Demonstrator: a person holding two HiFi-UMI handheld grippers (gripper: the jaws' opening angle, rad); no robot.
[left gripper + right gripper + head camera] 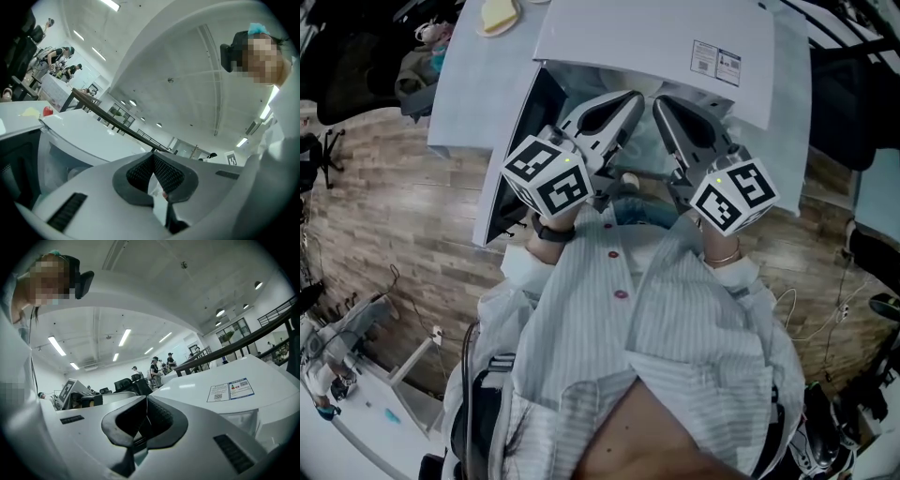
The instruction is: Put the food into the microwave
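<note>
A pale tabletop stands on a wood-plank floor in a large room with strip ceiling lights, dark office chairs and other desks. A few people stand far behind.

One white microwave takes up most of the tabletop. Its single door is swung open toward the tabletop's left edge, and one sticker sits on its top near the right side. There is one portion of food, pale yellow, on one plate at the far left corner of the tabletop. It is outside the microwave and well apart from both grippers.

There are two grippers, each with one marker cube. They are held side by side at chest height, roughly level, above a striped shirt. The left gripper and the right gripper both point at the microwave's open mouth, with their tips near each other. A dark wristband shows under the left cube and a thin bracelet under the right.

In the left gripper view the ribbed pads meet with nothing held. In the right gripper view the pads likewise press together on nothing.
</note>
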